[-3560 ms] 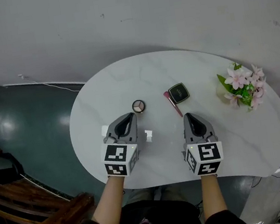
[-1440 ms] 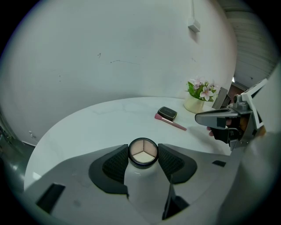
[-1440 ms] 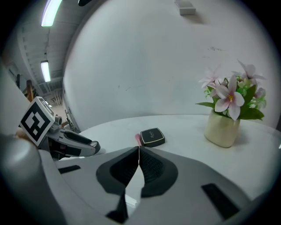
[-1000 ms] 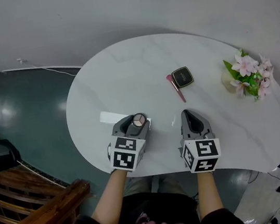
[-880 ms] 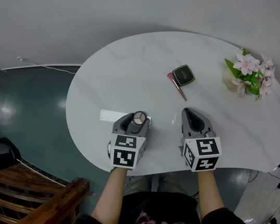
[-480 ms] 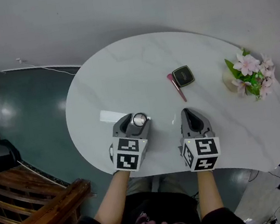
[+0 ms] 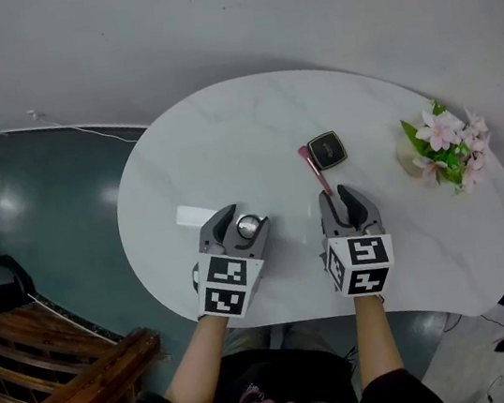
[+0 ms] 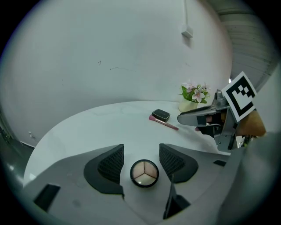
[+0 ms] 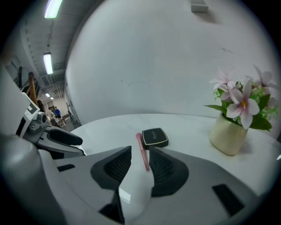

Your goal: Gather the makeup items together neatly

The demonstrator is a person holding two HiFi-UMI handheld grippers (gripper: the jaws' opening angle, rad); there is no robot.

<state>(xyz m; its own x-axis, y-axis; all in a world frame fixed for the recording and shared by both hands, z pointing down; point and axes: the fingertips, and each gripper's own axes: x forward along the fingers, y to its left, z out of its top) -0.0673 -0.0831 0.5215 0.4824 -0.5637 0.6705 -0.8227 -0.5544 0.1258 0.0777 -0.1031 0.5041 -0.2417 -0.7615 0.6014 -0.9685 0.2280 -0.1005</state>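
Observation:
A round three-tone compact (image 7: 250, 227) (image 8: 145, 172) sits between the jaws of my left gripper (image 7: 243, 218) (image 8: 141, 154). These jaws have just been opening, and a gap shows on each side of the compact. My right gripper (image 7: 338, 193) (image 9: 141, 156) has also just been opening and stands open. The near end of a pink brush (image 7: 313, 169) (image 9: 142, 148) lies between its fingertips. A black square compact (image 7: 326, 149) (image 9: 154, 137) lies just beyond the brush on the white table (image 7: 222, 134).
A vase of pink flowers (image 7: 440, 142) (image 9: 228, 134) stands at the table's right. A flat white piece (image 7: 196, 216) lies left of my left gripper. The table's front edge runs just under both hands, with dark floor to the left.
My right gripper has gone from shut to open and moved forward onto the brush's near end. My left gripper's jaws stand a little wider around the round compact.

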